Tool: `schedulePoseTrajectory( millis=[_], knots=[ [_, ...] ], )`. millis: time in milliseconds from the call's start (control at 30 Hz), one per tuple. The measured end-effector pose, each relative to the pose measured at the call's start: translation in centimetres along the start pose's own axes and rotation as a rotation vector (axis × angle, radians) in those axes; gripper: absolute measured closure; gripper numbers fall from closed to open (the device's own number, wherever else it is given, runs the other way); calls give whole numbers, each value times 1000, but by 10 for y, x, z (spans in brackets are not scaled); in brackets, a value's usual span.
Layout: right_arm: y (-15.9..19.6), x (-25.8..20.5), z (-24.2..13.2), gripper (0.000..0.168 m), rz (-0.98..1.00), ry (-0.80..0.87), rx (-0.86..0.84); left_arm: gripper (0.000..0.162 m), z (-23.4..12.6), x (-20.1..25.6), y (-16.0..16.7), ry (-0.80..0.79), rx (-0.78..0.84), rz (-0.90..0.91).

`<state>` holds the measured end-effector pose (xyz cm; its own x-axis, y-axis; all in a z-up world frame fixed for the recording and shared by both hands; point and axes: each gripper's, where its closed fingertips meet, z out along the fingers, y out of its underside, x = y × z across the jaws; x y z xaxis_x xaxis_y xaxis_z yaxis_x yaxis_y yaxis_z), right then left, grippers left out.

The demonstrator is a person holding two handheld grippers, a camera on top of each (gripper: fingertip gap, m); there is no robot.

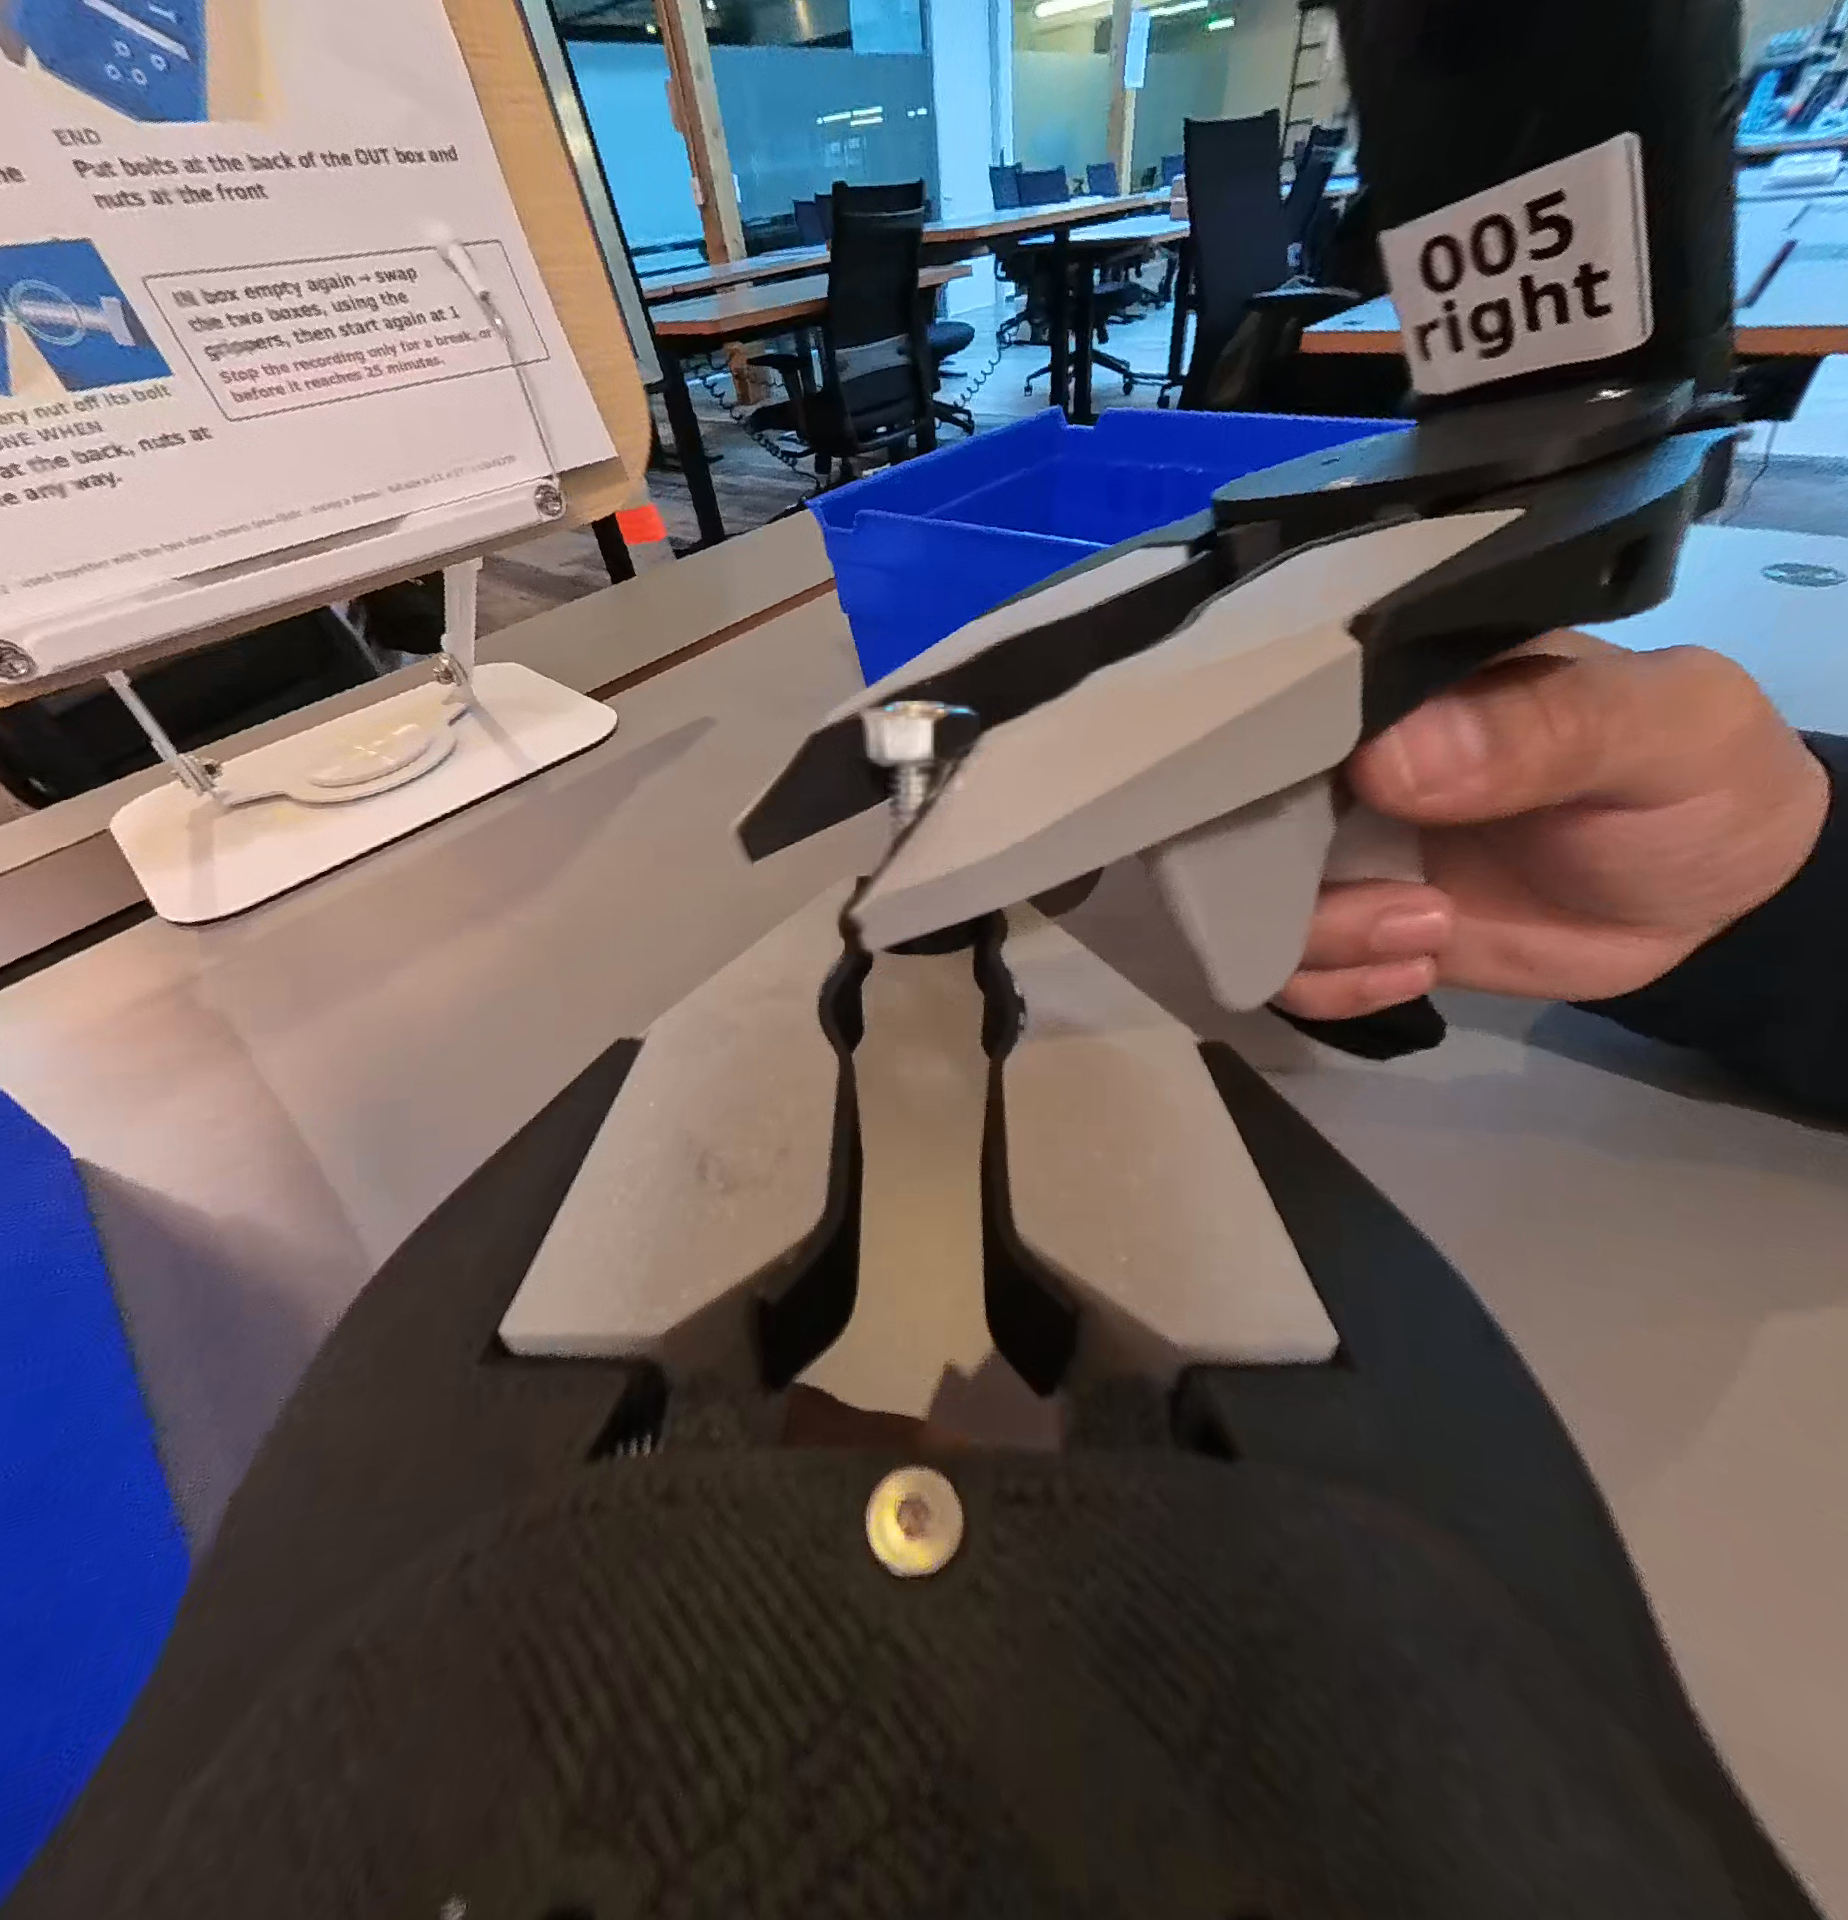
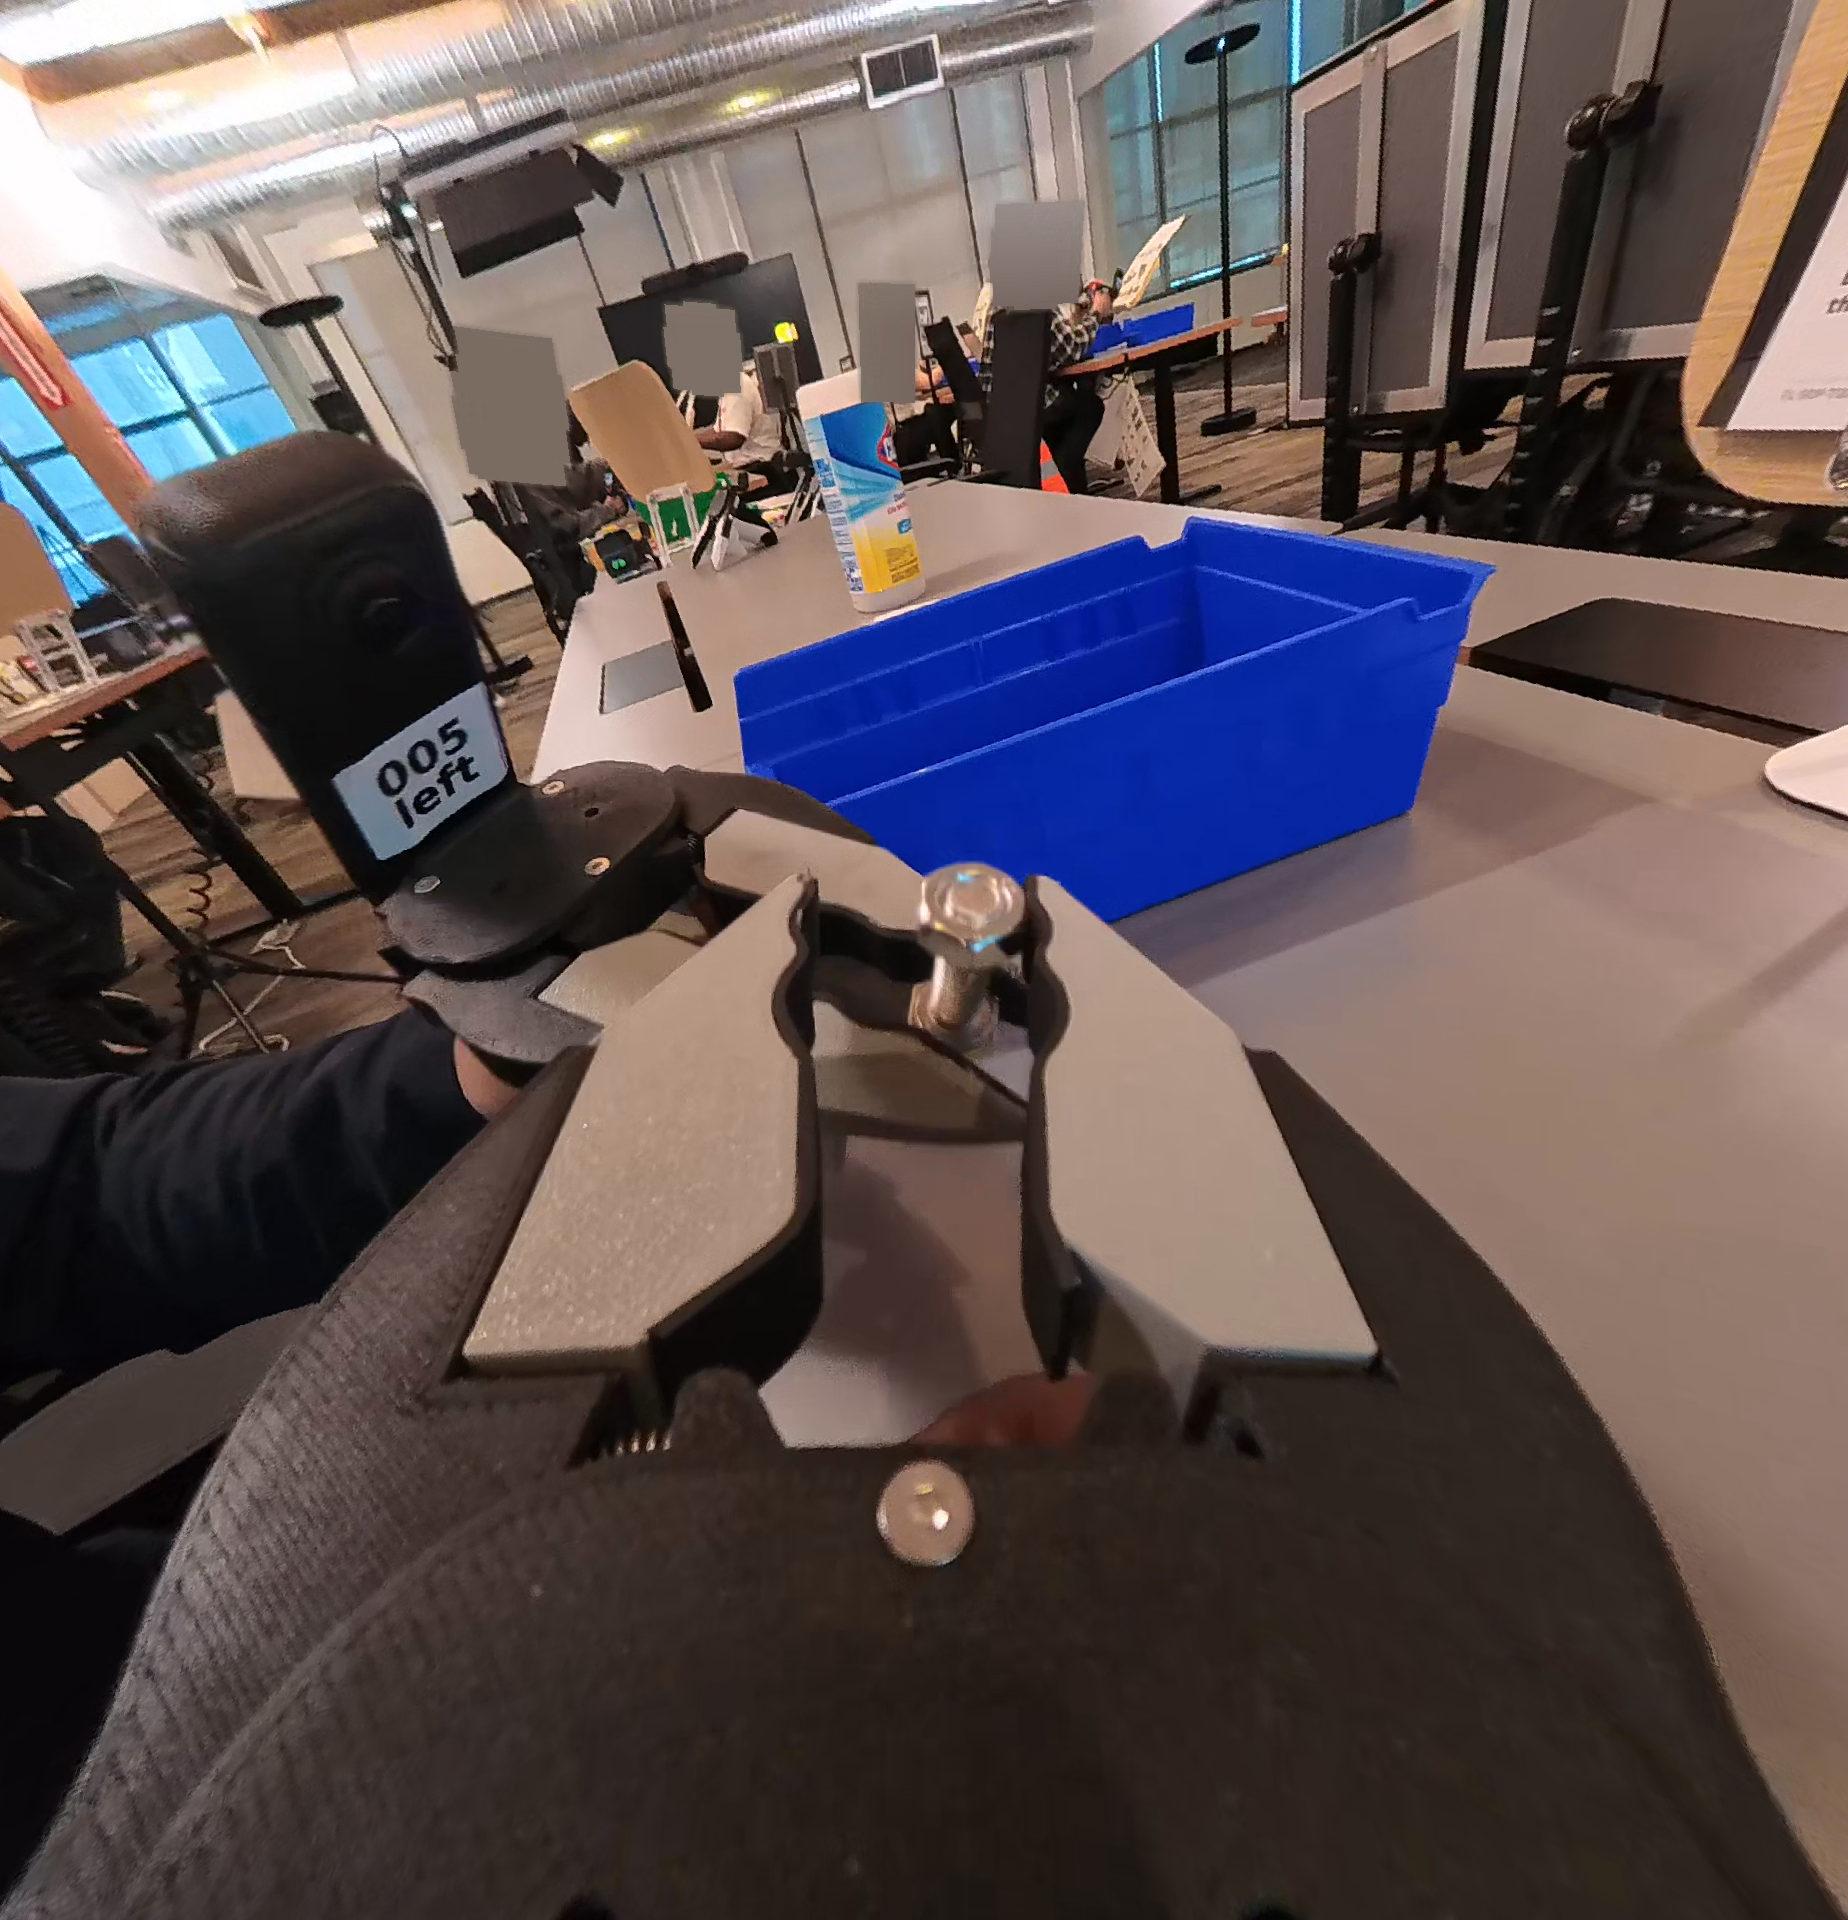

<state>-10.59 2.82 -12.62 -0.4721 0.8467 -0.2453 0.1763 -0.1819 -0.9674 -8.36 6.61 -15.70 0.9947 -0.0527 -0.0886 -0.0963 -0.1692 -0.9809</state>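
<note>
Bolt (image 2: 968, 940) upright between right gripper (image 2: 920, 906) fingers

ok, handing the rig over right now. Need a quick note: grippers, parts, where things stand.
Right gripper: jaws apart around the upright bolt, head up. The bolt touches one finger, with a gap on the other side.
Left gripper: tips sit under the right gripper at the bolt's lower end; its grip is hidden.
Both are above the grey table, in front of the blue bin and apart from it.
The bolt is off the table, not in the bin.
</note>
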Motion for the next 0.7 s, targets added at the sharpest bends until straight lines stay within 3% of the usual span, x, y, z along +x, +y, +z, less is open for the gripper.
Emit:
schedulePoseTrajectory(
  millis=[200,467,700],
  knots=[
    [-8,4,-11,134,19,0,35,145,-9,-25,-1,-70,15,-75],
    [-4,0,-2,130,6,1,20,145,1,-3,4,-16,-20,-4],
    [-14,3,-12,133,20,3,62,145,-12,-27,-6,-76,34,-61]
  ],
)
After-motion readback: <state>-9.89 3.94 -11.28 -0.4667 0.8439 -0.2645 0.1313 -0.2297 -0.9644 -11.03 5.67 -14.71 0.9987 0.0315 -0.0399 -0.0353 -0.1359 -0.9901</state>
